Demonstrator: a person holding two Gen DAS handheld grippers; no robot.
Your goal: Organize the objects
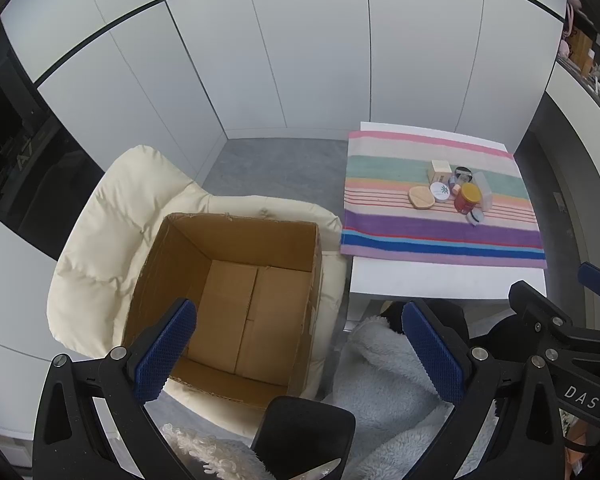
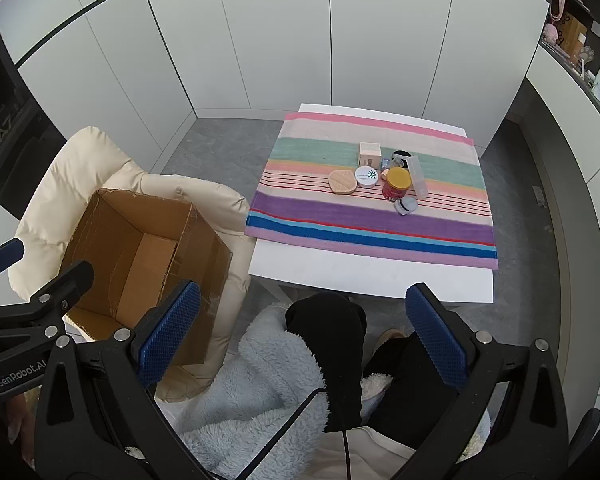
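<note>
Toiletries clustered on striped cloth, far right; my left gripper and right gripper both gape, holding nothing.

Ahead of the right claw and a little to its right stands a white table, its near strip bare. A striped cloth lies flat on it, covering most of the top. On the cloth, farther from the claw than the purple band, sits a tight cluster: a wooden disc touching a white round tin, a small box behind them, a red jar with a yellow lid, a clear case just beside the jar, and a small clear pot nearest the claw. Left of the claw, a cream chair carries an open carton, which looks empty.
</note>
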